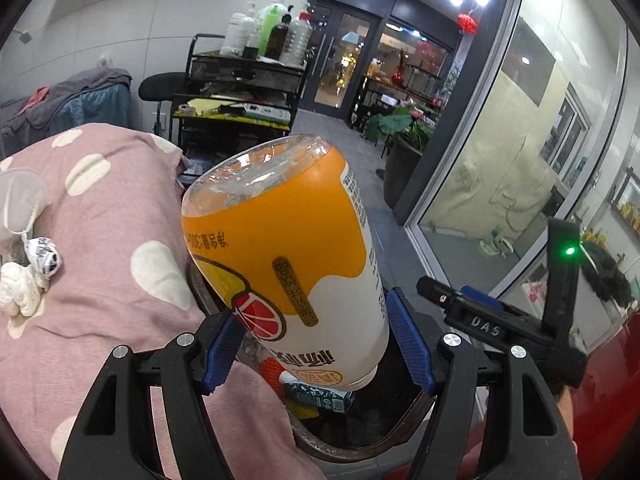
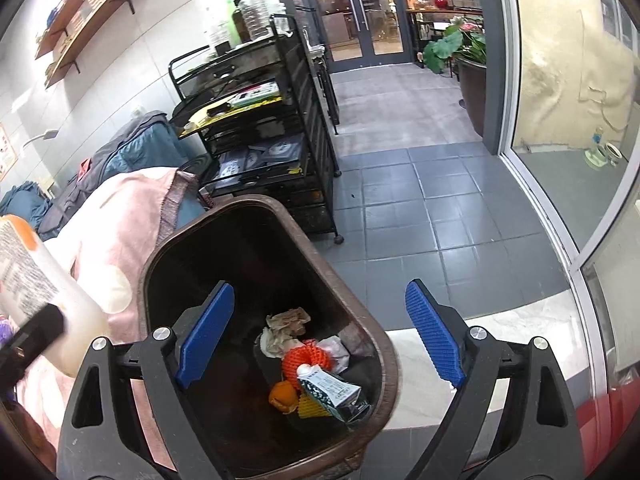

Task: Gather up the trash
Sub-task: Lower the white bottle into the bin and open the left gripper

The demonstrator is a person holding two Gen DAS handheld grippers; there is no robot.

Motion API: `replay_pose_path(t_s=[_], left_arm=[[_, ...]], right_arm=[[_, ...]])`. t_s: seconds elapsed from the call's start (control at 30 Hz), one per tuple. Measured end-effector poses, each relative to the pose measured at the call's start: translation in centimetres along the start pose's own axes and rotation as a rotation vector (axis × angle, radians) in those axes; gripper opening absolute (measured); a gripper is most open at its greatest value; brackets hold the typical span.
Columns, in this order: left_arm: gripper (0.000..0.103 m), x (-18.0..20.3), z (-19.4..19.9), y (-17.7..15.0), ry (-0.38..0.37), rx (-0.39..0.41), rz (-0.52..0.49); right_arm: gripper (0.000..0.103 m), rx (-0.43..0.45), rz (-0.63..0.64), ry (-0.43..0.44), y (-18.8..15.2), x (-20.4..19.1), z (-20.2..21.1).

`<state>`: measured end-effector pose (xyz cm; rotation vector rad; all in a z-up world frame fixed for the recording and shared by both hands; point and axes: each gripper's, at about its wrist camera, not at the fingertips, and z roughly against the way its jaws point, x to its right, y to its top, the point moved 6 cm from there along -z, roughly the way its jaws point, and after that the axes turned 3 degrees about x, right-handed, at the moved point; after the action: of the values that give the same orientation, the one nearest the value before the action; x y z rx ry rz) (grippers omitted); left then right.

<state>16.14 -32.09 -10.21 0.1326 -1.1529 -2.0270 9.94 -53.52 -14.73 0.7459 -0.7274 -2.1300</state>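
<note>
An orange-and-white plastic bottle point(image 1: 280, 240) sits between the blue pads of my left gripper point(image 1: 316, 320), which is shut on it, base pointing away. It hangs over the brown bin point(image 1: 360, 444), beside a pink spotted blanket point(image 1: 112, 208). In the right wrist view, my right gripper point(image 2: 320, 292) is open and empty above the bin point(image 2: 256, 200). In the bin lie an orange foam net point(image 2: 304, 356), a small carton point(image 2: 328, 392), orange peel point(image 2: 282, 396) and crumpled tissue point(image 2: 284, 320). The bottle point(image 2: 36, 280) shows at the left edge.
On the blanket lie a white tissue wad point(image 1: 20, 288), a crumpled wrapper point(image 1: 42, 256) and a clear plastic cup point(image 1: 20, 196). A black wire cart point(image 2: 272, 128) stands behind the bin. Grey floor tiles point(image 2: 432, 200) lead to glass doors and a potted plant point(image 2: 464, 52).
</note>
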Motion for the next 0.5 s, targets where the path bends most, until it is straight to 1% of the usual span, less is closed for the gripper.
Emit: replay_pose_path(t_s=[0.27,0.5], left_arm=[[0.068,0.7,-2.9,-1.2,0.014,-0.074,-0.035],[0.068,1.0,-5.0,-2.1,0.053,-0.124,-0.084]], right_arm=[[0.087,-0.010,-0.027,-0.013,-0.2,1.7,-0.3],[0.087,-0.019,-0.034,-0.015,-0.4,2.2,-0.5]])
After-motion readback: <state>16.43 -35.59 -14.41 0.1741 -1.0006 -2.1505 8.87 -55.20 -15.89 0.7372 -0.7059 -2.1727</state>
